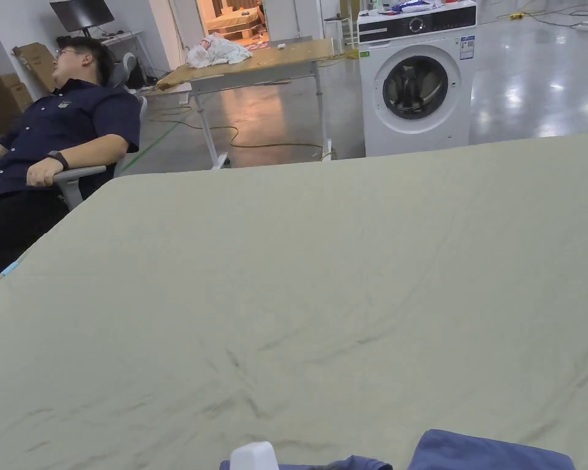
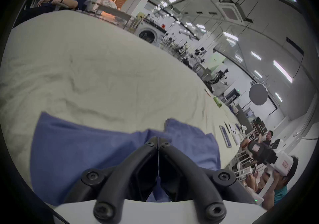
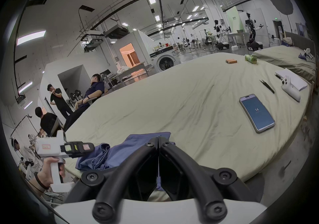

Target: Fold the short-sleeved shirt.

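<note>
My left gripper (image 2: 158,138) has its jaws pressed together, tips meeting over the blue short-sleeved shirt (image 2: 82,150); whether any cloth is caught between them I cannot tell. My right gripper (image 3: 158,138) is likewise closed tip to tip at the shirt's edge, and again I cannot tell whether it pinches fabric. The shirt lies bunched at the near edge of the bed, on the pale green sheet (image 1: 323,281), with the rest of the sheet spreading bare toward the far side. From the head view just two blue humps of the shirt peek up at the near edge. On the right part of the bed lies a phone (image 3: 256,113), farther right a white controller (image 3: 290,89). At the far left a person in a dark shirt (image 1: 60,131) leans back in a chair, and beyond the bed stands a washing machine (image 1: 416,79)
</note>
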### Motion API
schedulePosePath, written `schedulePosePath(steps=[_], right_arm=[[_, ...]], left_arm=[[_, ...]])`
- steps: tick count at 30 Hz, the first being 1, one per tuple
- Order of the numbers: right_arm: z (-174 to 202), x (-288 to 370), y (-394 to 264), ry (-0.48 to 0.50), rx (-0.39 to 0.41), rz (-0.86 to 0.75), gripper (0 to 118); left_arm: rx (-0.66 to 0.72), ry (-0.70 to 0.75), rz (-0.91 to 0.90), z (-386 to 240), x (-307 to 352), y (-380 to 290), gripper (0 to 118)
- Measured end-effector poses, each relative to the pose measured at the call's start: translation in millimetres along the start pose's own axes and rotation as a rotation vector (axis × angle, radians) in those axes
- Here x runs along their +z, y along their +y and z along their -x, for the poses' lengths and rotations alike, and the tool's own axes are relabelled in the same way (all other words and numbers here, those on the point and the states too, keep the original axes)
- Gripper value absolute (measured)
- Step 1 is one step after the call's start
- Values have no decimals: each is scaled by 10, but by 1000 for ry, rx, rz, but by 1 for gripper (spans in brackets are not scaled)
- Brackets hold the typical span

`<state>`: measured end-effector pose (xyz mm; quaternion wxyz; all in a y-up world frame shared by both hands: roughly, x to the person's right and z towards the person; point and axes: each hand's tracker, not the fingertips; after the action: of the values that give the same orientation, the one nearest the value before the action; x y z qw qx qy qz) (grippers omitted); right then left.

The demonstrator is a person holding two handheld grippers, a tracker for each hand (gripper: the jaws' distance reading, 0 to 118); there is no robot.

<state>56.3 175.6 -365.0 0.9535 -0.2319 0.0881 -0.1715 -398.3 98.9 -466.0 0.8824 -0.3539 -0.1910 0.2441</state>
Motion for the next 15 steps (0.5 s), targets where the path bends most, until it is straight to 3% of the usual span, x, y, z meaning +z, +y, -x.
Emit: schedulePosePath(steps=[5, 10, 13, 15], right_arm=[[28, 11, -34, 3, 28, 17, 0], [37, 27, -47, -21, 46, 26, 0], [12, 11, -53, -15, 42, 34, 0], [15, -18, -62, -19, 46, 37, 0]], left_arm=[[37, -70, 149, -6, -533, -341, 0], [61, -84, 105, -36, -459, -274, 3], [-14, -29, 12, 46, -115, -102, 32], [20, 9, -61, 223, 164, 7, 35]])
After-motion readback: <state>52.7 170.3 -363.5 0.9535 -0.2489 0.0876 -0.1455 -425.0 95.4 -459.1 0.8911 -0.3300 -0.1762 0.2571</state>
